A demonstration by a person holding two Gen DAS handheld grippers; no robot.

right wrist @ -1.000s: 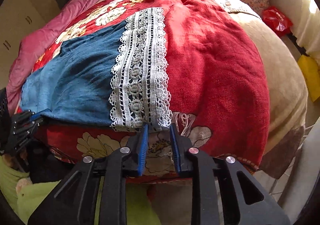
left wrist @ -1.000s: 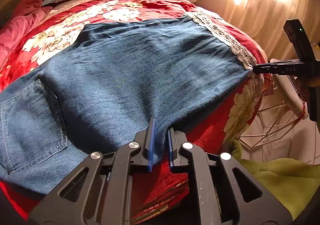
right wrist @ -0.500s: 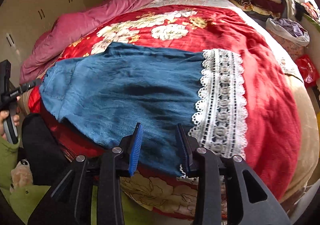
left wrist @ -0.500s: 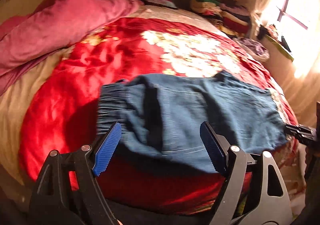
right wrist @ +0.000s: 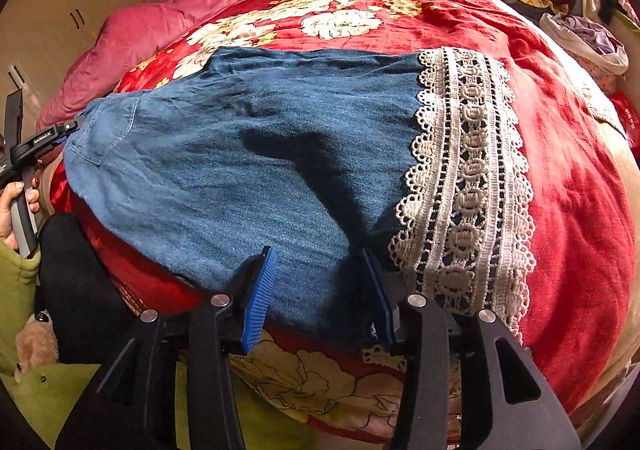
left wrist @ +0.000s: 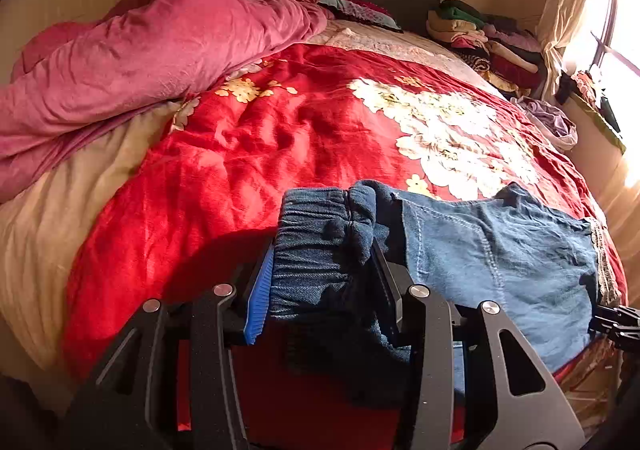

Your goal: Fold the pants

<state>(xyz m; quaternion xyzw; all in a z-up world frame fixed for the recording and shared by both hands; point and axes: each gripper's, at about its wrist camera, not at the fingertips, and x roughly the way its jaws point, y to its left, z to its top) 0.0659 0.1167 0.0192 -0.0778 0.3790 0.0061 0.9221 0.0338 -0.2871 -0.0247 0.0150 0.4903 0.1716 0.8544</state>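
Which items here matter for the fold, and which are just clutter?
In play:
- blue denim pants with white lace hem
- left gripper, waistband bunched between its fingers
- right gripper, straddling pants edge

Lying about:
- pink crumpled duvet
- stacked folded clothes
- red floral blanket

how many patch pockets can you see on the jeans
1: a stitched patch pocket on the blue denim pants, near the waistband end by the left gripper. Others may be hidden underneath or in the folds.

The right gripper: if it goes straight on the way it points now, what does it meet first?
The right gripper would most likely meet the blue denim pants first. The fabric already lies between its jaws, left of the white lace hem; whether the jaws touch it is unclear.
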